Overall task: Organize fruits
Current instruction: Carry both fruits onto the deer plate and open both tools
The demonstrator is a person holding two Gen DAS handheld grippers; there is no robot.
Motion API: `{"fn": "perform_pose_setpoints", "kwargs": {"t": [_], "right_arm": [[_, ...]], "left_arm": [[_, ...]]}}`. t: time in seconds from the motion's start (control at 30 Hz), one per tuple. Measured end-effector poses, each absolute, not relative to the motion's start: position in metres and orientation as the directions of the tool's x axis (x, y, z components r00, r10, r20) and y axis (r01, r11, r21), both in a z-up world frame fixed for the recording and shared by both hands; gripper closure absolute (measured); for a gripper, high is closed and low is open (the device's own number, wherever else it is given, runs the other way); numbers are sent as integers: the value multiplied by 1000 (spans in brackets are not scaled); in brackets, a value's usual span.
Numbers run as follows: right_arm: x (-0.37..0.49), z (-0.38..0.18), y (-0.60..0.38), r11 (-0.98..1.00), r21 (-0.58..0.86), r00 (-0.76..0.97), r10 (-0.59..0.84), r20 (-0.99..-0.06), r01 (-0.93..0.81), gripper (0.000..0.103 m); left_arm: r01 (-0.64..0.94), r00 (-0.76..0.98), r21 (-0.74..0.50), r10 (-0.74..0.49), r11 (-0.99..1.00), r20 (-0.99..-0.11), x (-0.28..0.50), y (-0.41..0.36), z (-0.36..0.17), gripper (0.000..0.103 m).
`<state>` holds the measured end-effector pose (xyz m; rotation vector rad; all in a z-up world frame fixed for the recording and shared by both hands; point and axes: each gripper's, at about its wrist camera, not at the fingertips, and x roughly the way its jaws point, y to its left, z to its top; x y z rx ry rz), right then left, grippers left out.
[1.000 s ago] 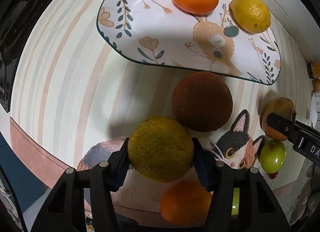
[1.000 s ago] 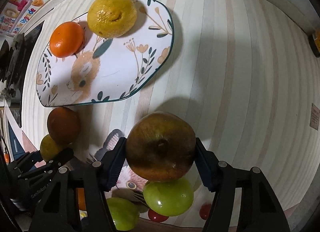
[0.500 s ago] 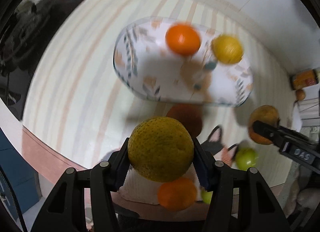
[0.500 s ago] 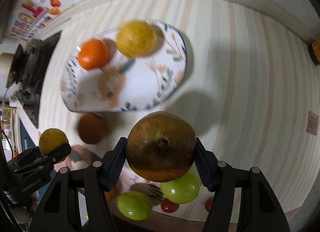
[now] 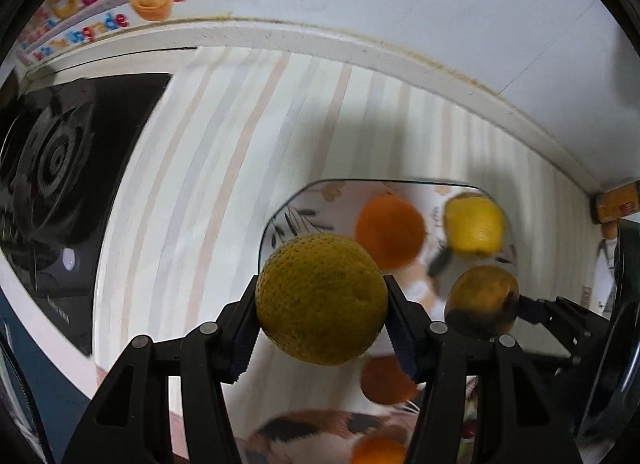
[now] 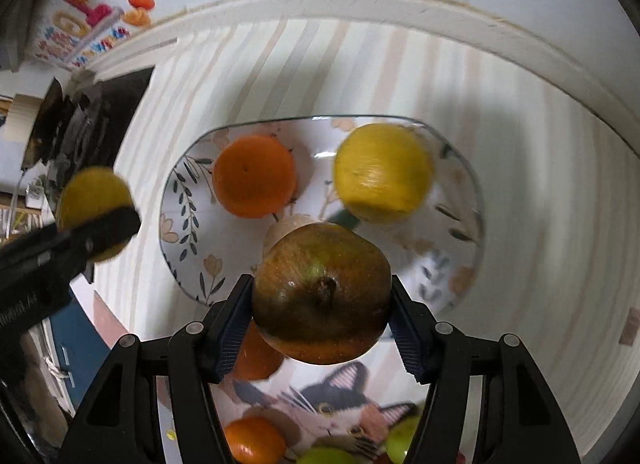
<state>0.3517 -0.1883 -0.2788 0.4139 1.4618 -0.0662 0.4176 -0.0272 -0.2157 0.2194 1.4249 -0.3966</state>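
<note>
Currently the left claw [image 5: 322, 318] is clenched on a yellow-green citrus [image 5: 322, 298], both pads against its sides, held in the air above the striped table [image 5: 224, 167] at the plate's [image 6: 460, 264] left edge. The right claw [image 6: 322, 318] grips a brownish apple [image 6: 322, 292] (stem facing the camera) over the plate's near rim. On the plate, toward its far edge, sit an orange [image 6: 254, 175] and a lemon [image 6: 382, 171], well apart; views partly blurred.

A home kitchen: gas stove [image 5: 48, 167] set beside a striped counter [image 5: 224, 167].
</note>
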Motion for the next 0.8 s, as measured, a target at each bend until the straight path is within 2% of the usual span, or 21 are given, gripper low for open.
{"fn": "perform_pose_setpoints", "kwargs": {"t": [0.3, 0.8], "right_arm": [[365, -301, -178, 939, 202, 52, 196, -979, 278, 36], [375, -311, -172, 942, 186, 14, 190, -982, 278, 35]], "left_arm": [[412, -12, -102, -106, 906, -994, 460, -46, -262, 49], [415, -59, -85, -66, 906, -996, 463, -54, -292, 47]]}}
